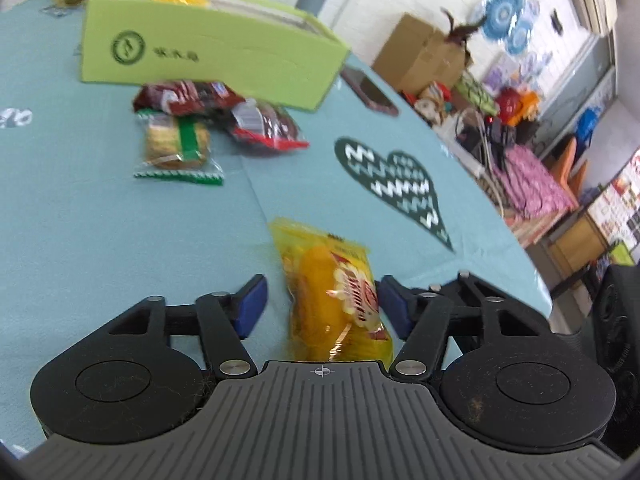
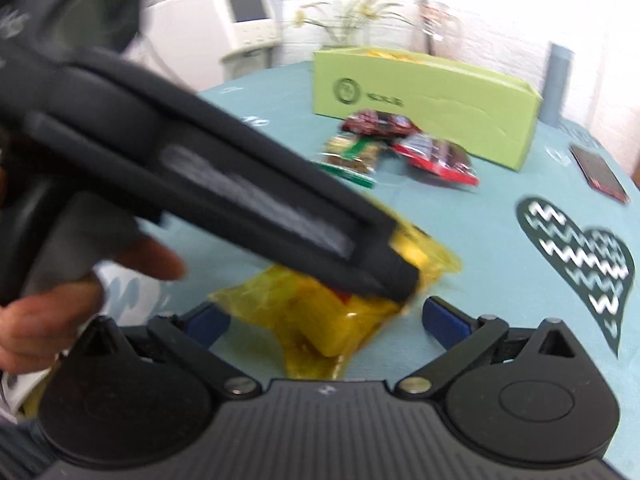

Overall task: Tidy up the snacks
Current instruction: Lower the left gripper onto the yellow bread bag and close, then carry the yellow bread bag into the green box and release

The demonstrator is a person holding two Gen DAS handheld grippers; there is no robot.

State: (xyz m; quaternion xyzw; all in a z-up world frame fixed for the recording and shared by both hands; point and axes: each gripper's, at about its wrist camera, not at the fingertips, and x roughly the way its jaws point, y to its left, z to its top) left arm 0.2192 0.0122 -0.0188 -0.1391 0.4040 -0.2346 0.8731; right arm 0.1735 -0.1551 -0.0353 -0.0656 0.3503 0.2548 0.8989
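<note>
A yellow snack packet [image 1: 332, 300] lies on the teal tablecloth between the blue pads of my left gripper [image 1: 323, 306]. The right pad is close against it and the left pad stands clear, so the gripper is open. In the right wrist view the same packet [image 2: 320, 324] sits between the wide-open fingers of my right gripper [image 2: 328, 322], touching neither. The left gripper's black body [image 2: 240, 196] slants across that view and covers the packet's far part. A green open box [image 1: 208, 56] [image 2: 424, 96] stands further back with yellow packets inside.
Two red packets [image 1: 188, 98] [image 1: 268, 126] and a green-striped cracker packet [image 1: 176, 146] lie before the box. A dark phone [image 1: 370, 90] [image 2: 598, 174] and a heart decal [image 1: 400, 188] are to the right, near the table's edge. A hand [image 2: 60, 308] holds the left gripper.
</note>
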